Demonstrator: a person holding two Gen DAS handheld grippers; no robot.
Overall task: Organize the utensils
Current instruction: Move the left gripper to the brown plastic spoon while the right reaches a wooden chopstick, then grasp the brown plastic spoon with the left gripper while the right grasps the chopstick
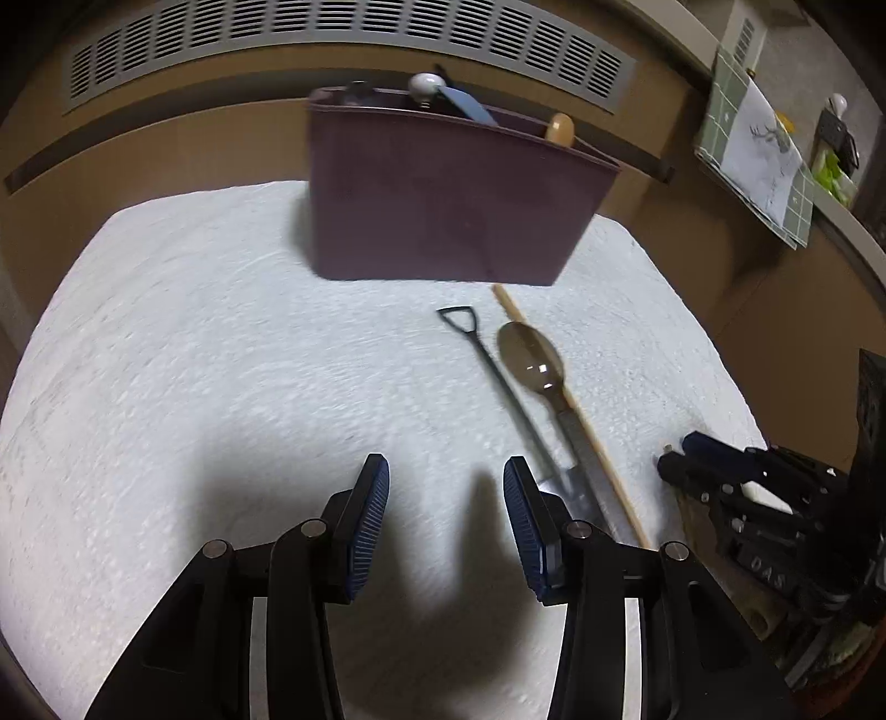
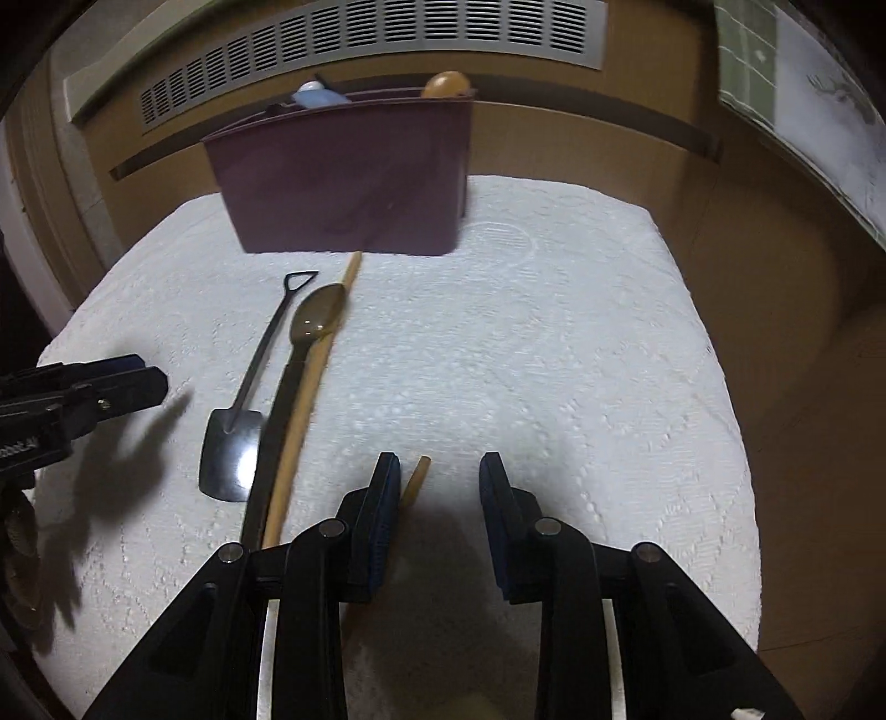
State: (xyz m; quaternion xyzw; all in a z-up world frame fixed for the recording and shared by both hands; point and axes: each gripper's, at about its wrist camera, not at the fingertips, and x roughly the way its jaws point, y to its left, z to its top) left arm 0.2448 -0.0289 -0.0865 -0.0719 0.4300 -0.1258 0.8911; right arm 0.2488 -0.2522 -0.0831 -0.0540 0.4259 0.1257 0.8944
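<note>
A dark purple utensil bin (image 1: pixel 443 205) stands at the back of a white towel (image 1: pixel 194 343), with several utensils poking out of its top. It also shows in the right wrist view (image 2: pixel 349 183). On the towel lie a shovel-shaped metal spoon (image 2: pixel 243 399), a dark translucent spoon (image 2: pixel 318 318) and a wooden chopstick (image 2: pixel 310 399), side by side. They also show in the left wrist view: shovel spoon (image 1: pixel 498 382), dark spoon (image 1: pixel 531 354), chopstick (image 1: pixel 576 421). My left gripper (image 1: pixel 446 476) is open and empty, left of them. My right gripper (image 2: pixel 440 471) is open over a second chopstick tip (image 2: pixel 415 482).
A slatted vent (image 1: pixel 343 39) runs along the brown wall behind the bin. A shelf at the right holds a green tiled cloth and paper (image 1: pixel 758 144). The towel's right edge (image 2: pixel 736 421) drops to a brown surface.
</note>
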